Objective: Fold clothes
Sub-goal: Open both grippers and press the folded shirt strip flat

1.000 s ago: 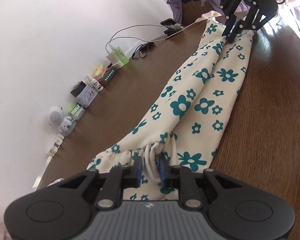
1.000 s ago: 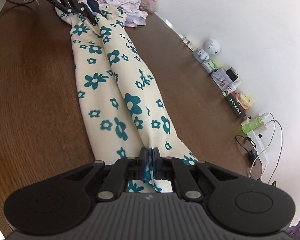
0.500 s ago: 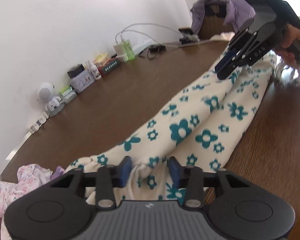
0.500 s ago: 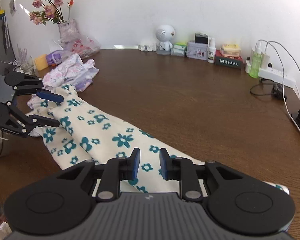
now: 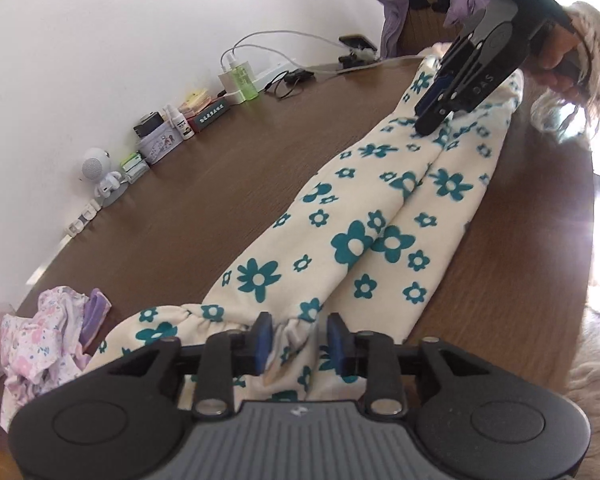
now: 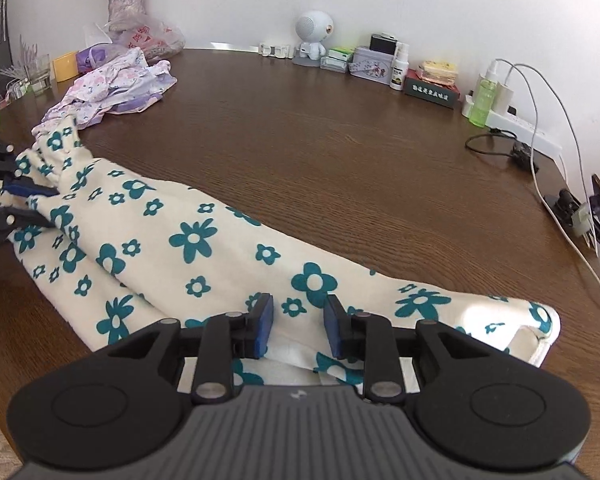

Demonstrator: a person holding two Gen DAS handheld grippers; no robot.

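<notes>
Left wrist view
Left gripper [image 5: 296, 338]: fingers spread apart, released, straddling the gathered waistband without pinching it.
Floral trousers [image 5: 364, 240]: cream cloth with teal flowers, lying lengthwise on the brown desk [image 5: 204, 200], legs doubled side by side, running away to the far end.
Right gripper [image 5: 434, 114]: held in a hand at the far end, tips down on the cloth near the hems; whether it is parted or clenched cannot be told from here.
Pink garment [image 5: 48, 340]: crumpled on the desk, just left of the waistband.

Right wrist view
Right gripper [image 6: 298, 326]: fingers released, parted over the hem end, cloth lying flat between them.
Floral trousers [image 6: 196, 248]: stretched across the desk [image 6: 340, 152] from lower right to left.
Left gripper [image 6: 18, 204]: at the left edge by the waistband, fingers apart.
Lilac garment [image 6: 116, 84]: heaped beyond the waistband.
Robot figurine [image 6: 312, 36]: against the wall, beside tins and bottles.
</notes>
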